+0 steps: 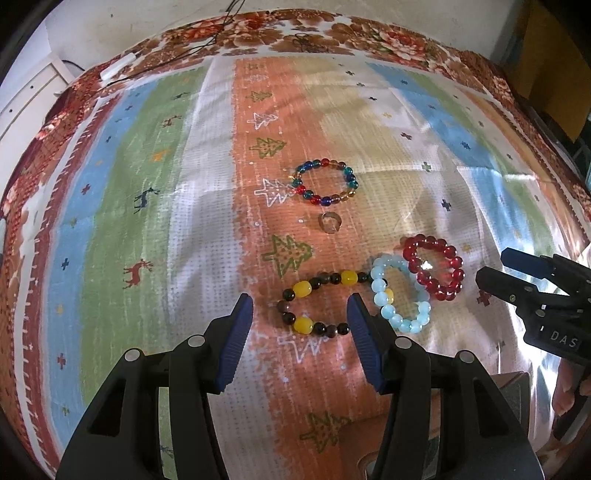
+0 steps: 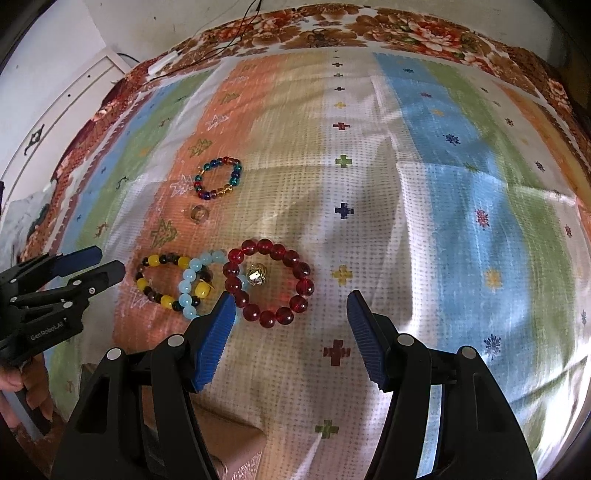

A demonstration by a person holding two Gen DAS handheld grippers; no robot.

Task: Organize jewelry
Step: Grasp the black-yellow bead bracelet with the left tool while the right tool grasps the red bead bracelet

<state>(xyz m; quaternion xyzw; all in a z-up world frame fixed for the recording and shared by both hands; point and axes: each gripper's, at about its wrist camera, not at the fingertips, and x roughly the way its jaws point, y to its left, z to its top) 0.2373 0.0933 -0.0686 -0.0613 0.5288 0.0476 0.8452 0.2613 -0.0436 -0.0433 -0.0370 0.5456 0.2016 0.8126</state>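
Four bead bracelets on striped cloth [image 1: 155, 177]: yellow-black one [image 1: 317, 302], pale blue one [image 1: 400, 293], red one [image 2: 269, 282], multicolour one [image 1: 325, 181] farther off. Blue overlaps yellow-black; red touches blue. Small ring [image 1: 330, 223] between multicolour bracelet and near cluster. Gold charm [image 2: 255, 275] inside red loop (shiny, detail unclear). Left gripper [image 1: 300, 334] above yellow-black bracelet, jaws apart, holding nothing. Right gripper [image 2: 291, 332] beside red bracelet, jaws wide, empty. Floral blanket [image 2: 406, 29] under cloth.
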